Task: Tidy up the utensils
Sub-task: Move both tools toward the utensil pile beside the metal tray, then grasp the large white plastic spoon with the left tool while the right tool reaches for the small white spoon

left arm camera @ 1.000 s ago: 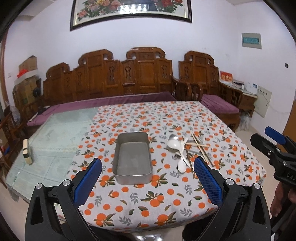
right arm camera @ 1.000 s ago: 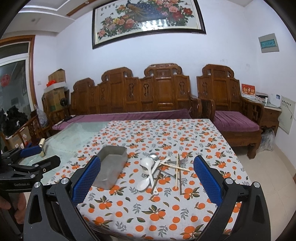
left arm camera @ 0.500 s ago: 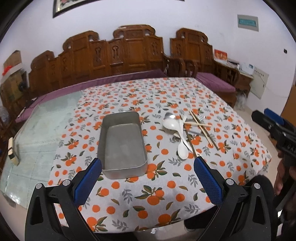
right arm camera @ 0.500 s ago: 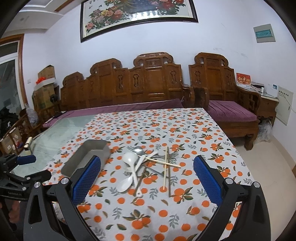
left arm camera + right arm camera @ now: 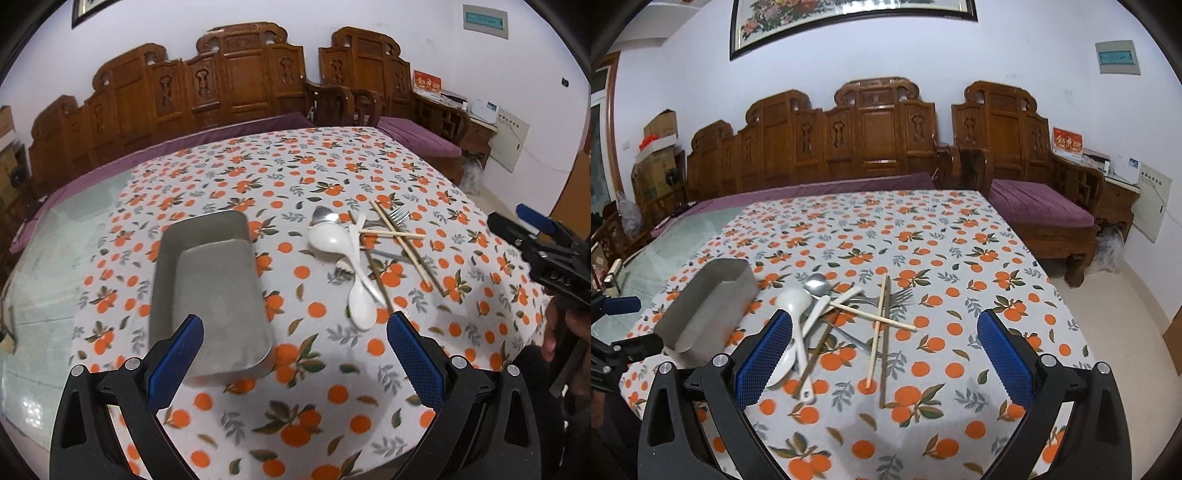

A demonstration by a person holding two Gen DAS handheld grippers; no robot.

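An empty grey metal tray (image 5: 210, 291) (image 5: 705, 310) sits on the orange-print tablecloth (image 5: 317, 391). Right of it lies a pile of utensils: white spoons (image 5: 332, 240) (image 5: 796, 302), a metal spoon (image 5: 817, 285), a fork (image 5: 397, 214) (image 5: 897, 295) and chopsticks (image 5: 402, 240) (image 5: 877, 325), crossed over each other. My left gripper (image 5: 295, 358) is open and empty above the tray's near end. My right gripper (image 5: 884, 354) is open and empty just in front of the pile; it also shows in the left wrist view (image 5: 532, 236).
A bare glass tabletop (image 5: 55, 258) lies left of the cloth. Carved wooden benches with purple cushions (image 5: 871, 147) line the far side and right. The table's right edge (image 5: 1052, 280) drops to the floor.
Both grippers have moved forward and lower toward the table. The tray and the utensil pile now look larger and nearer. Nothing on the table has moved.
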